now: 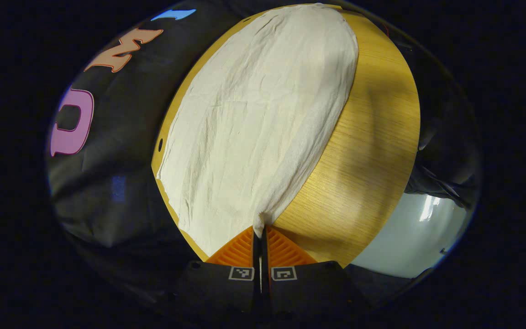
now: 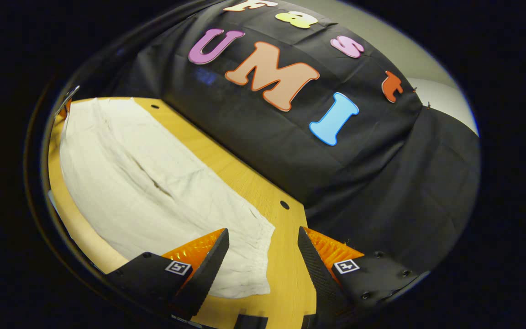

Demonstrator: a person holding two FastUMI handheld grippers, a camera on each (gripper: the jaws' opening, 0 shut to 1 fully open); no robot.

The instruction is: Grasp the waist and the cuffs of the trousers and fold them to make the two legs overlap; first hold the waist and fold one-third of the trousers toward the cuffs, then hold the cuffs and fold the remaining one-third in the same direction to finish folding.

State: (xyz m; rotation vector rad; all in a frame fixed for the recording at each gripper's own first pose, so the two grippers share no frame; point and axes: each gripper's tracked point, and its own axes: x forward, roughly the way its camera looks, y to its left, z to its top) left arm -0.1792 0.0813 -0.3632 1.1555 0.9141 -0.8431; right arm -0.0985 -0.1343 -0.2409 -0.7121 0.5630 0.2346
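At desk's near edge, my left hand-held gripper (image 1: 260, 237) pinches trousers (image 1: 263, 119) corner; right hand-held gripper (image 2: 263, 249) hangs open over other end. Leg-overlap step, I judge; next: close right.

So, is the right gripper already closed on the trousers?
No, the right gripper stands open, its fingers apart over the gathered end of the trousers, pinching no cloth.
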